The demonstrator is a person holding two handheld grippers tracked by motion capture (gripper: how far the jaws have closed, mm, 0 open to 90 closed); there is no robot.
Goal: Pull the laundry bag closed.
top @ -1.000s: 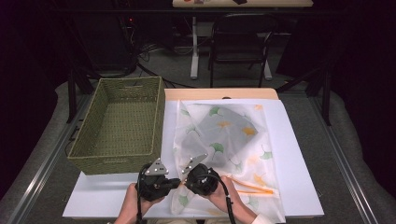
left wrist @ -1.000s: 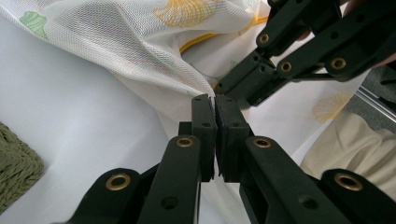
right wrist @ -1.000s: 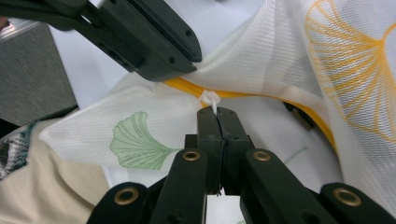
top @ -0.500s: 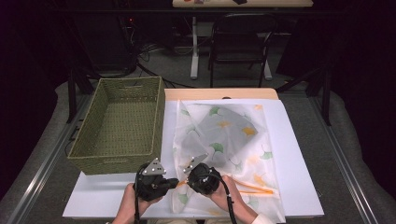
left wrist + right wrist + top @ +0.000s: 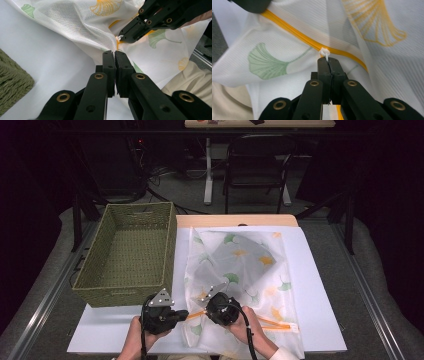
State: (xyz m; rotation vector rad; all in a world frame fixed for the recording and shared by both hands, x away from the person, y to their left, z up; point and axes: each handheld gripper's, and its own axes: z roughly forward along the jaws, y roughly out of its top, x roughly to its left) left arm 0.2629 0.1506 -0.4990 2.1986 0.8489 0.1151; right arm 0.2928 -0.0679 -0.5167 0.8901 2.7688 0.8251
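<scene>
High view: a person seated at the near edge of a white-covered table [image 5: 320, 285] works a two-jaw gripper in each hand over a sheer mesh laundry bag [image 5: 250, 270] printed with green and yellow ginkgo leaves. The bag lies flat on the right half of the table, its orange zipper [image 5: 272, 323] running along the near edge, with a folded grey garment [image 5: 227, 265] showing through the mesh. The left gripper [image 5: 182, 314] and the right gripper [image 5: 202, 301] meet at the bag's near left corner, just beside each other. An empty green woven basket [image 5: 127, 255] stands to the left, its long side close along the bag's edge.

Left gripper view: the left gripper [image 5: 115, 53] has its black jaws pressed together on a fold of the bag [image 5: 82, 22] at the zipper's end, the cloth pulled up in a ridge from the table. Just beyond, the right gripper [image 5: 122, 38] comes in from the upper right, its tips closed at the same orange seam. A corner of the basket [image 5: 12, 80] sits at the lower left.

Right gripper view: the right gripper [image 5: 329, 60] is clamped on the small white zipper pull [image 5: 324, 53], which hangs from the orange zipper [image 5: 297, 32] crossing the bag [image 5: 387, 65] on a slant. How much of the pull sits between the pads is hard to judge, since the jaws hide it.
</scene>
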